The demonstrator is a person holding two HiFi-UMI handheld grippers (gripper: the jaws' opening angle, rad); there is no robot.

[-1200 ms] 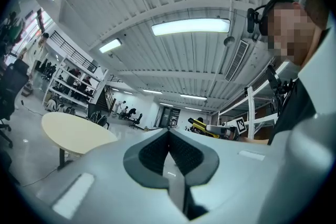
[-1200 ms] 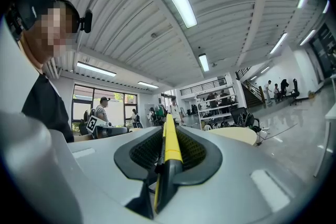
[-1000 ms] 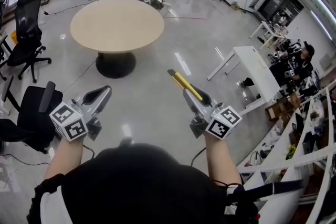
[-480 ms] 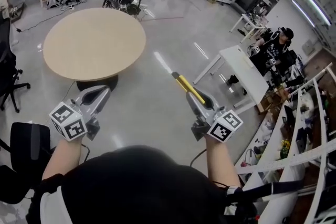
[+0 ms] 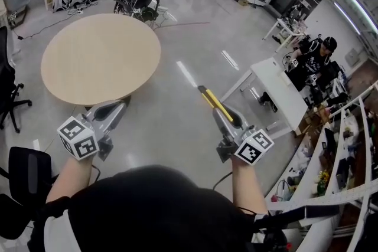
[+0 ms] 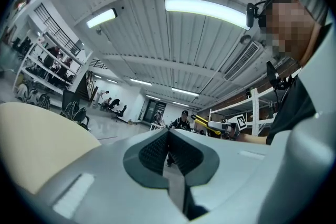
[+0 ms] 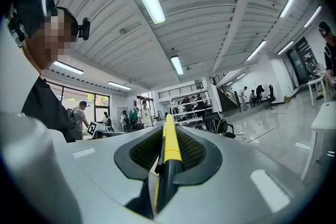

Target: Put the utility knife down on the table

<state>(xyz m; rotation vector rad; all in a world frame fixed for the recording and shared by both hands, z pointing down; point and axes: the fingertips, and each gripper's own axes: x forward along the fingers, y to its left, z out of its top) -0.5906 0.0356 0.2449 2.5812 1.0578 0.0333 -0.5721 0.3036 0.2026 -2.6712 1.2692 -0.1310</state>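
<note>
— Two claws show in the head view. What does each carry?
— The right claw (image 5: 218,110) clamps the utility knife (image 5: 211,100). Its yellow body sticks out toward eleven o'clock, over the floor (image 5: 171,127). The left claw (image 5: 120,107) carries nothing.
— And the round worktop (image 5: 97,56)?
— It's at eleven o'clock from the person, its near edge by the left claw's tip. The knife is well apart from it, held in the air.
— Left gripper view?
— The pads are pressed together with nothing between them. The worktop's pale surface lies at nine o'clock.
— Right gripper view?
— The jaws are closed on the knife, which runs toward twelve o'clock between the pads.
</note>
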